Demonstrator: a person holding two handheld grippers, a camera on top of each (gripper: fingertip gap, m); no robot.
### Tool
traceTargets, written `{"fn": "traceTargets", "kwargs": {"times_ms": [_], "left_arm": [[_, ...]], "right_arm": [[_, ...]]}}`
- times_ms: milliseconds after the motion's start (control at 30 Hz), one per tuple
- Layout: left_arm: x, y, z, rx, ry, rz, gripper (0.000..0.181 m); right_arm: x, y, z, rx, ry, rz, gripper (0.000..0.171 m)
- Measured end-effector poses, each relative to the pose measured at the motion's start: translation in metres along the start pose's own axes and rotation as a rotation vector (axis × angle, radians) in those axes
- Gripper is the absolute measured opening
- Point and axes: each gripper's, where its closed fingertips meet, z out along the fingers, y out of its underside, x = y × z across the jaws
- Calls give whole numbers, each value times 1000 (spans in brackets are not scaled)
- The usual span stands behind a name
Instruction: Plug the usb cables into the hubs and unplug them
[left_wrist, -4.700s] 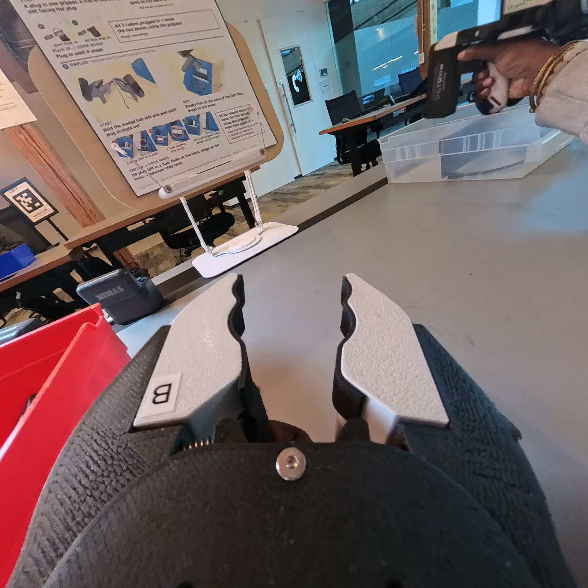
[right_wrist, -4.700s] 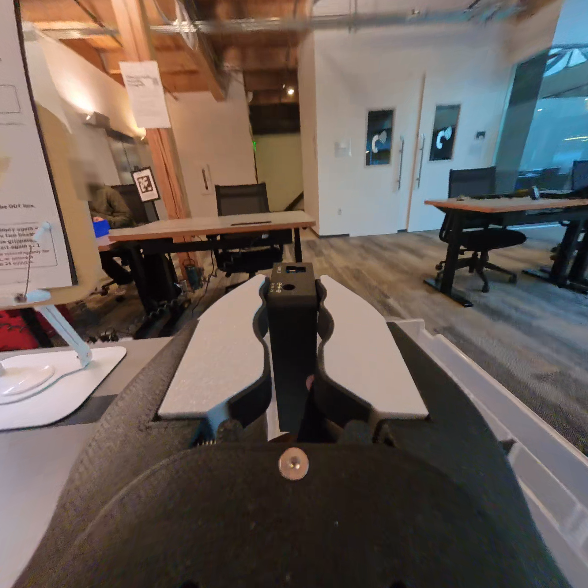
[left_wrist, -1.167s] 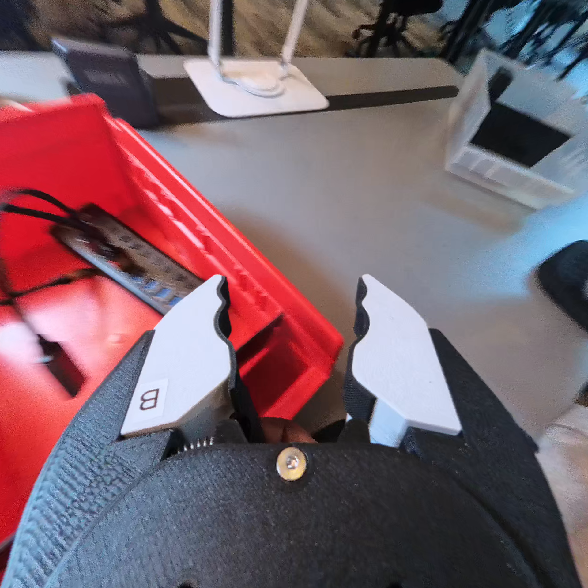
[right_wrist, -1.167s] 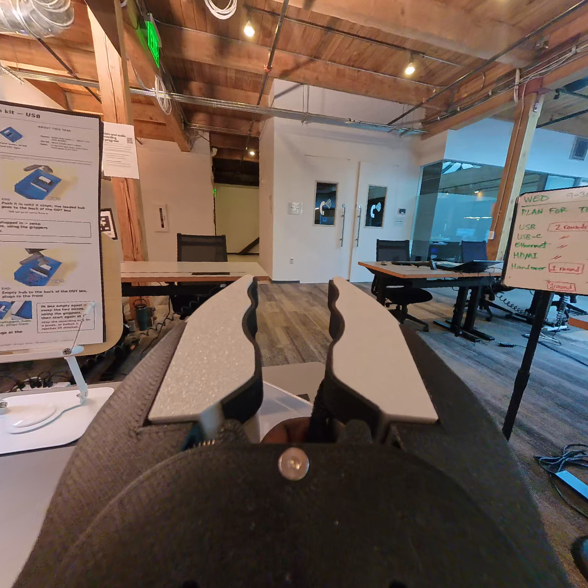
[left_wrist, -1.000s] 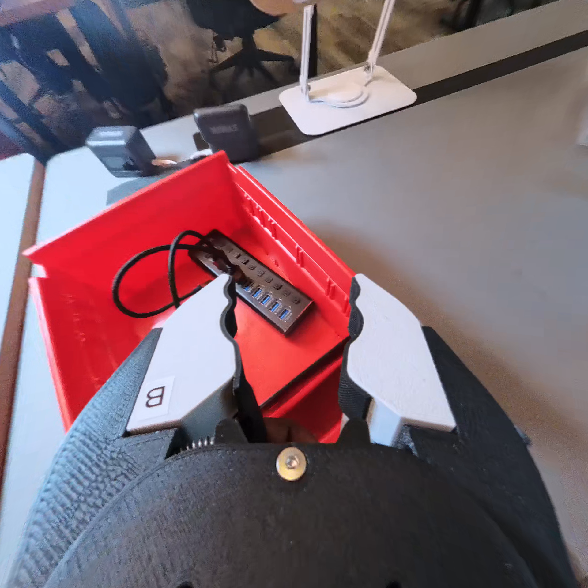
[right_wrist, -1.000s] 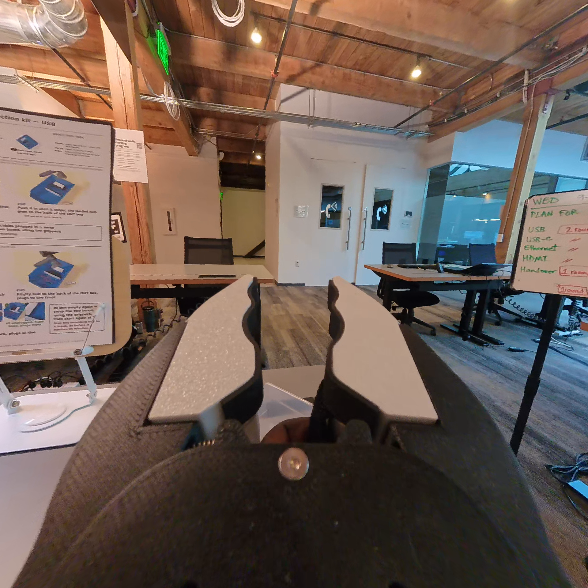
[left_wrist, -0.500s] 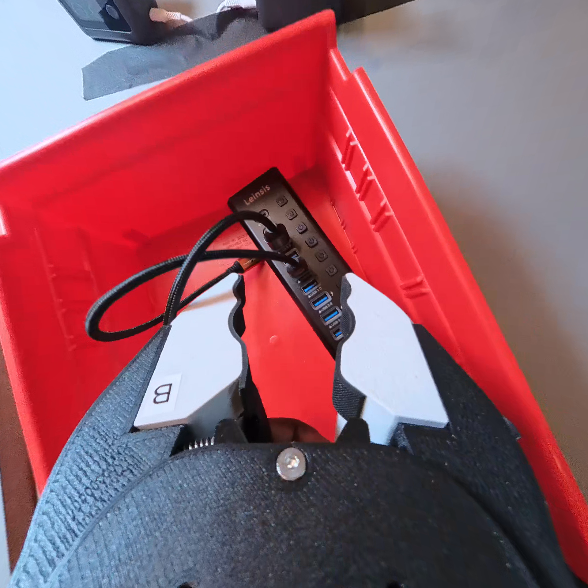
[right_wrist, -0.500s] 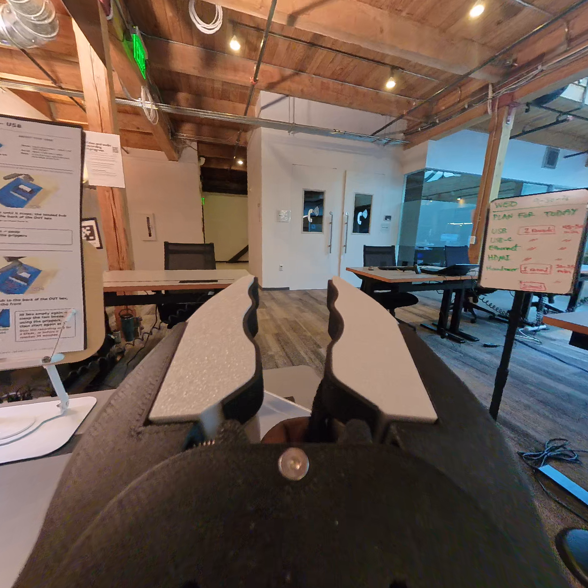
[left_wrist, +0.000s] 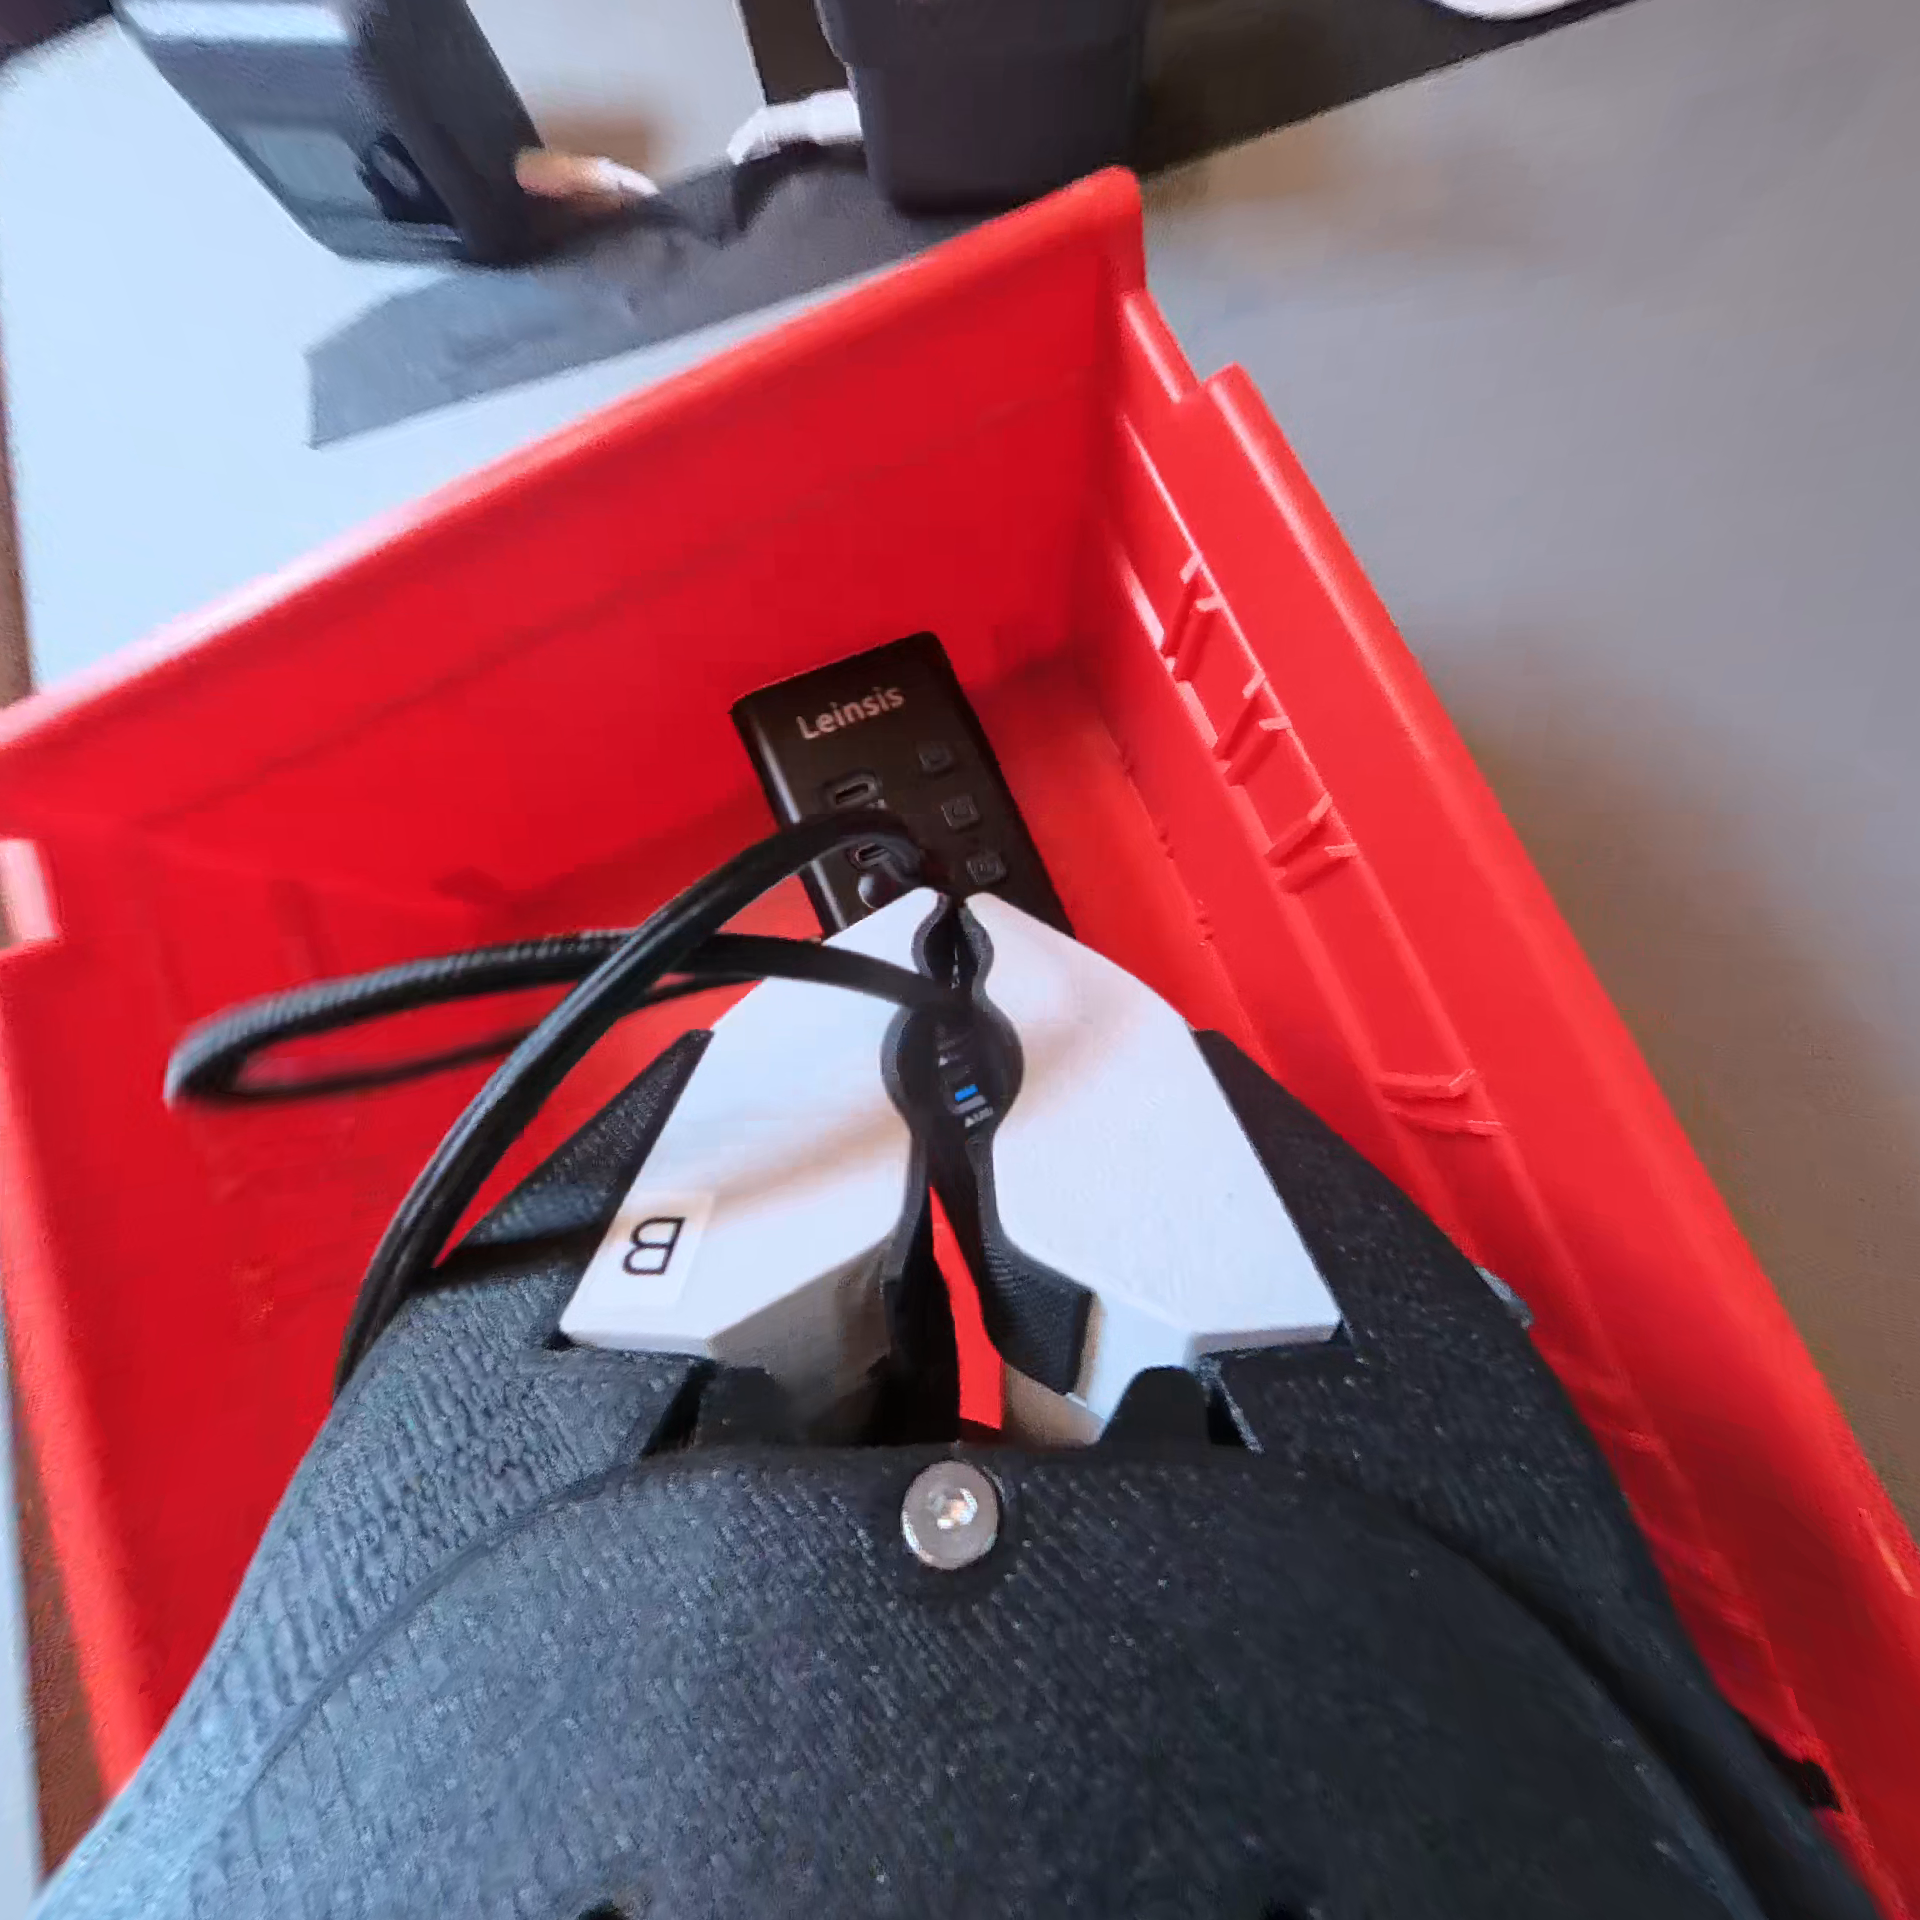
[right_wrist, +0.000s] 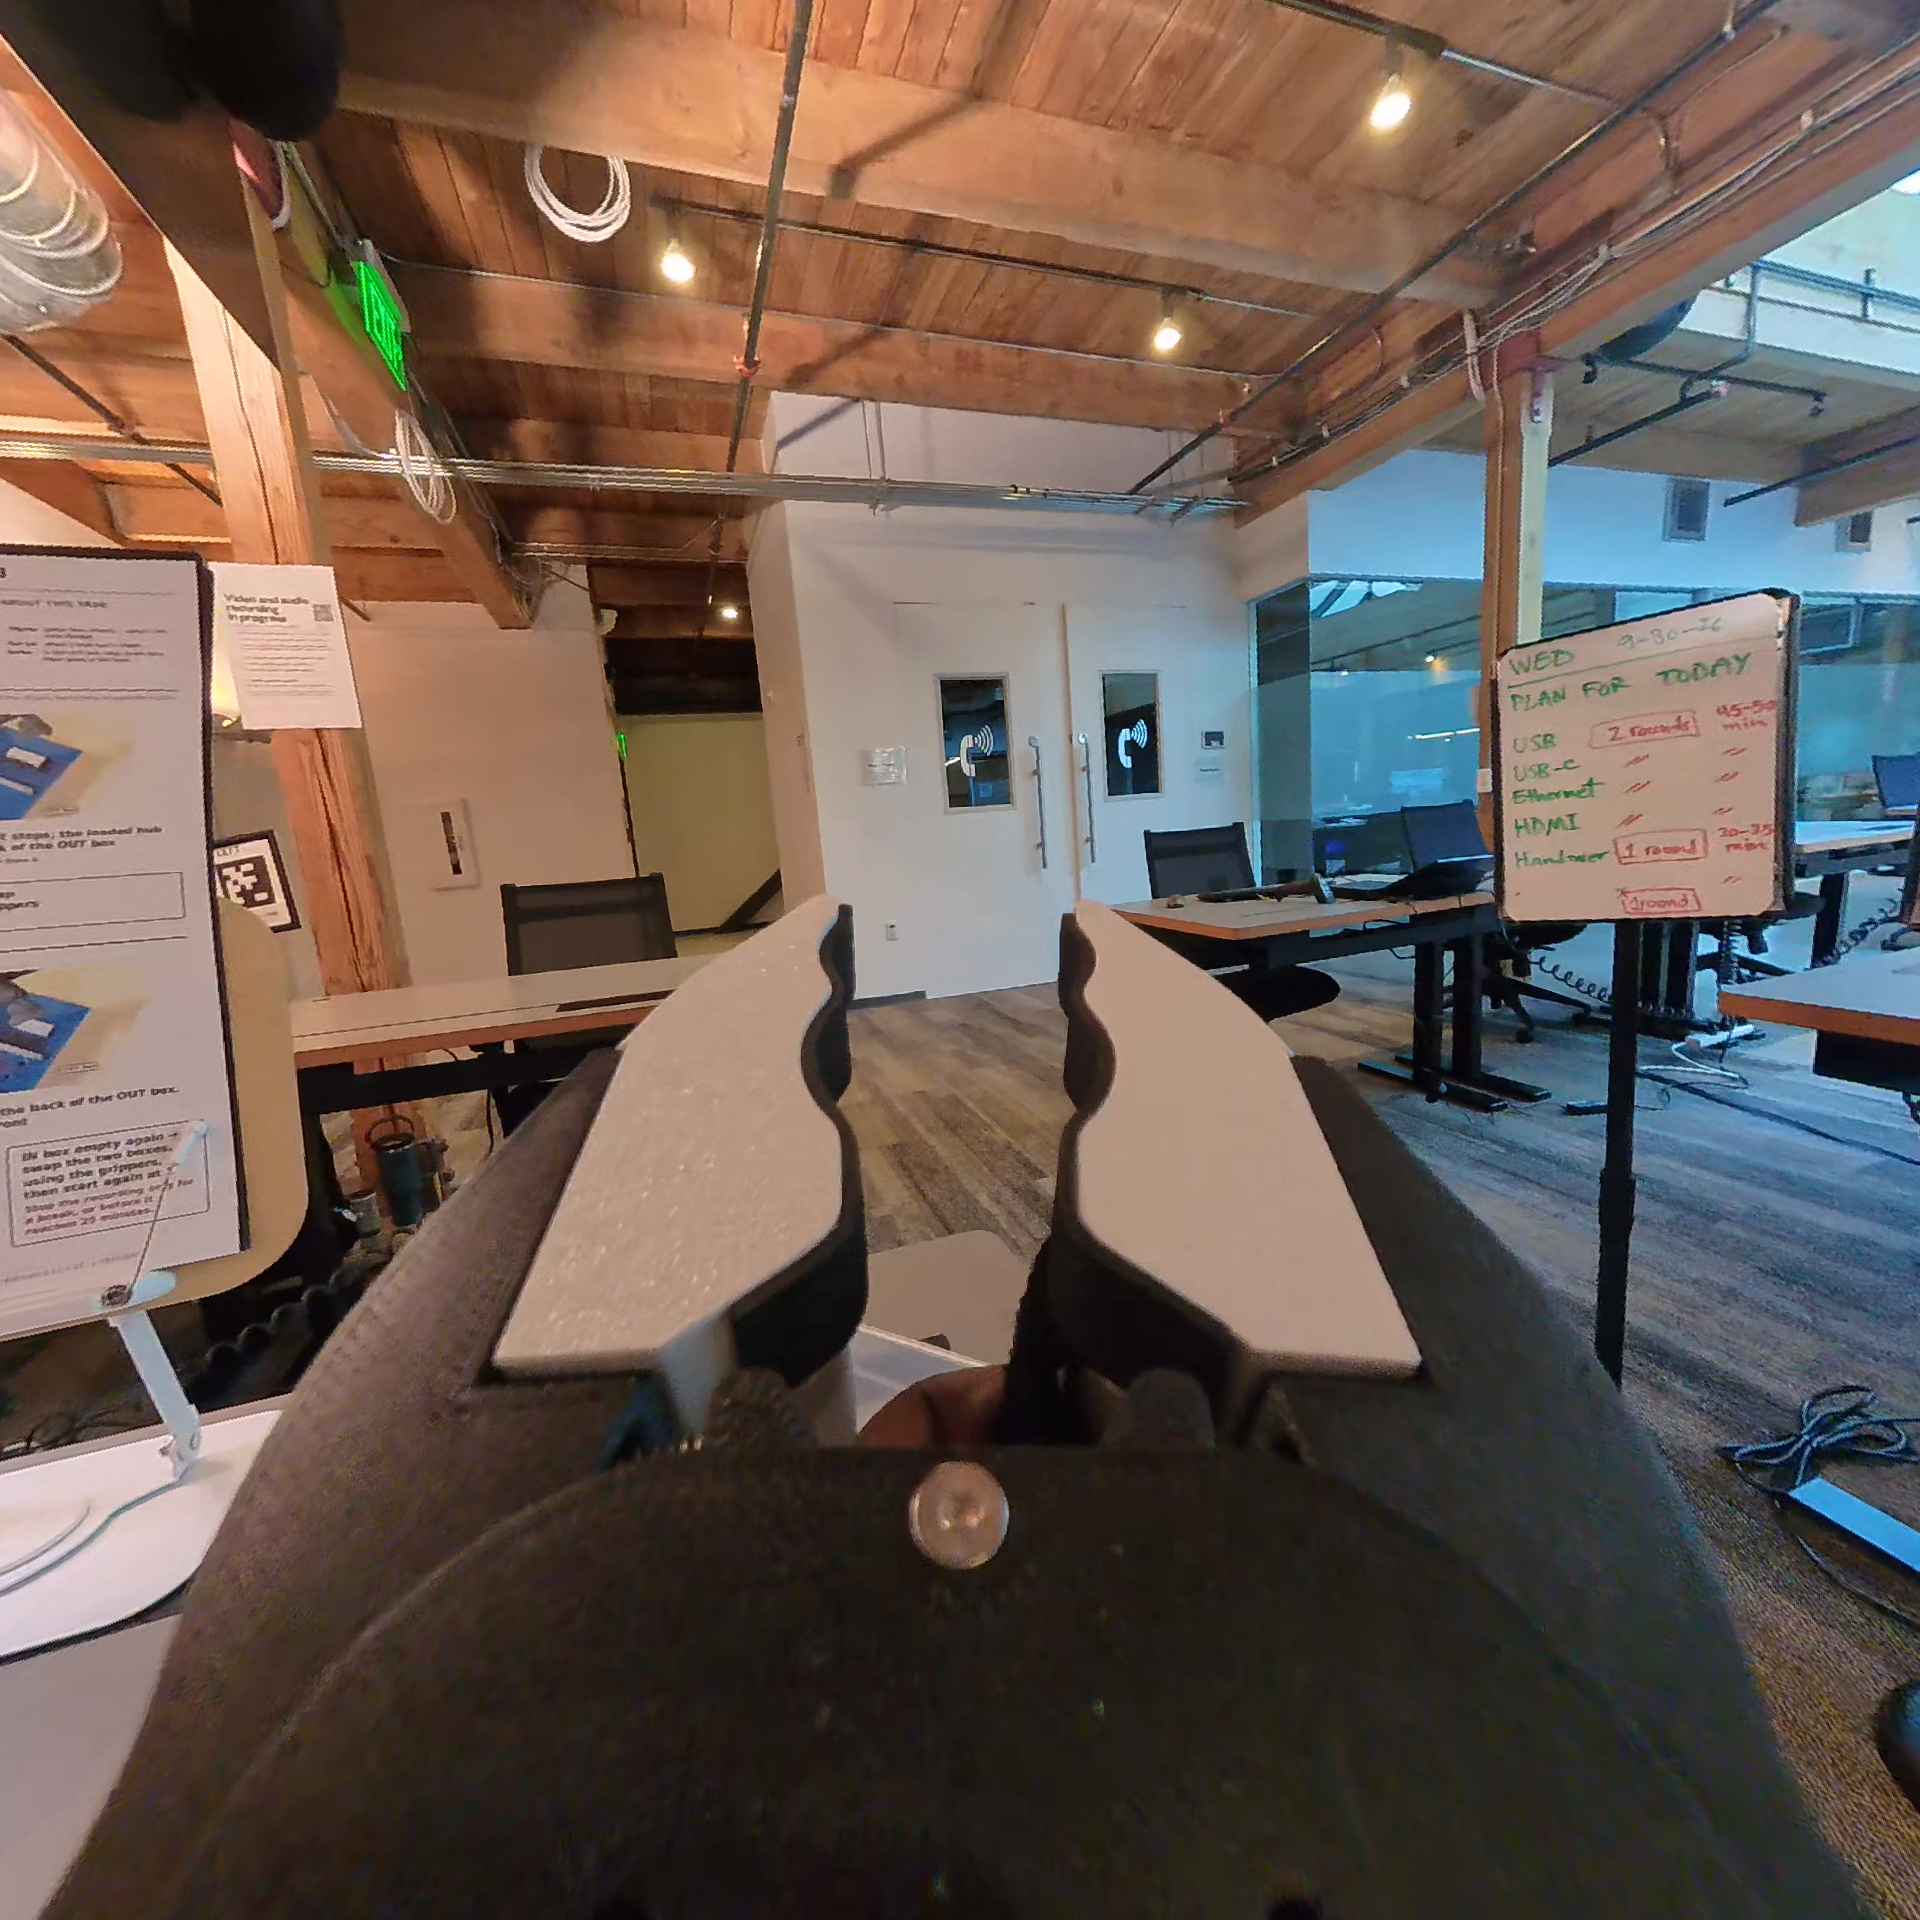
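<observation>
A black USB hub (left_wrist: 883, 727) lies inside a red bin (left_wrist: 623, 520), along its right wall near the far corner. A black braided cable (left_wrist: 416, 987) loops across the bin to two plugs in the hub. My left gripper (left_wrist: 951, 920) is down in the bin over the hub, its white fingers (left_wrist: 790, 1091) closed on the nearer plug where the cable enters them. The other plug (left_wrist: 883, 857) sits in the hub just beyond the fingertips. My right gripper (right_wrist: 956, 935) is open and empty, held up and pointing into the room, with no hub or cable in its view.
The bin stands on a grey table (left_wrist: 1558, 416). Two dark box-shaped devices (left_wrist: 343, 135) (left_wrist: 987, 94) sit just beyond its far wall. In the right wrist view an instruction sheet on a white stand (right_wrist: 94, 935) is at the left and a whiteboard on a pole (right_wrist: 1642, 758) at the right. The grippers' ends are close to 80 centimeters from one another.
My left gripper moved forward and down into the bin and closed from wide open onto the nearer plug at the hub. My right gripper swung a little and stayed open.
</observation>
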Motion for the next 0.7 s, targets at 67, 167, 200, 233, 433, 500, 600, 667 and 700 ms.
{"fn": "traceTargets", "kwargs": {"times_ms": [67, 167, 200, 233, 433, 500, 600, 667, 700], "left_arm": [[-6, -12, -13, 63, -47, 15, 3], [-12, -37, -41, 191, -61, -8, 0], [-12, -47, -53, 239, -57, -12, 0], [-11, -58, -66, 289, -53, -11, 0], [19, -122, -142, 534, -43, 79, 0], [44, -140, -163, 600, -17, 134, 0], [91, -159, -187, 677, 61, 221, 0], [126, -166, -198, 721, 148, 267, 3], [144, -168, -201, 737, 197, 287, 0]], "right_arm": [[-4, 0, 1, -7, -10, -8, 38], [-15, -2, 2, -7, -28, -39, 38], [-19, -3, 3, -6, -37, -48, 38], [-24, -4, 3, -4, -49, -55, 38], [-72, -14, 6, 16, -196, -54, 38], [-104, -21, 4, 32, -311, -23, 38], [-179, -31, -7, 36, -589, 97, 39], [-246, -30, -26, -7, -857, 197, 42], [-281, -25, -41, -59, -1008, 237, 48]]}}
